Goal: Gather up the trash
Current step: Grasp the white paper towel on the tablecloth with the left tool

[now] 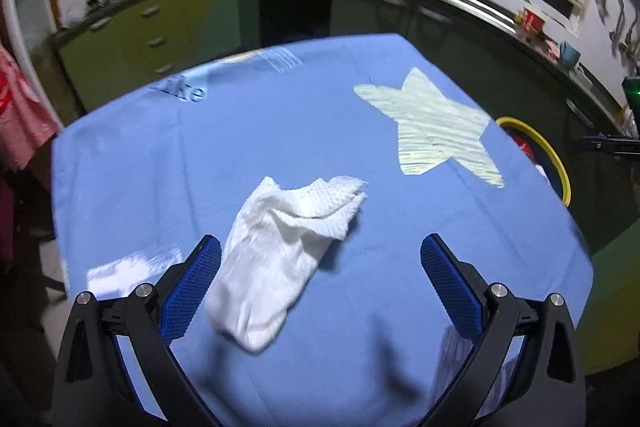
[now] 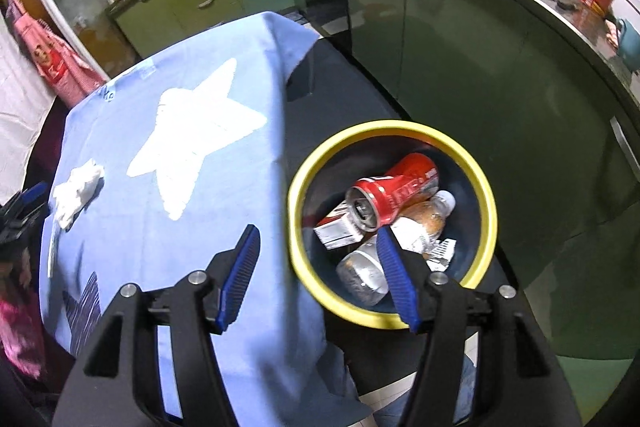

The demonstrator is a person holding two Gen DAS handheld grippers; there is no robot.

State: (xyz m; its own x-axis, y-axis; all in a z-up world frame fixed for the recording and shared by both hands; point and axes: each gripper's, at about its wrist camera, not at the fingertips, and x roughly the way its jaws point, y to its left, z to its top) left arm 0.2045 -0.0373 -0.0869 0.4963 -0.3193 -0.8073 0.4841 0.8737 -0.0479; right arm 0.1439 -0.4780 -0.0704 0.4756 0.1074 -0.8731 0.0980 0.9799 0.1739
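Your left gripper [image 1: 320, 259] has its fingers spread wide apart over the blue-covered tabletop [image 1: 160, 167], with one crumpled white paper towel [image 1: 280, 251] lying between them, closer to the left finger. Your right gripper [image 2: 318, 259] also has its fingers apart and empty, above the edge of the tabletop and the one yellow-rimmed bin [image 2: 486, 211] beside it. In the bin you can count one red can [image 2: 396, 195], one plastic bottle [image 2: 432, 219], one white carton [image 2: 336, 231] and one silvery can [image 2: 360, 273].
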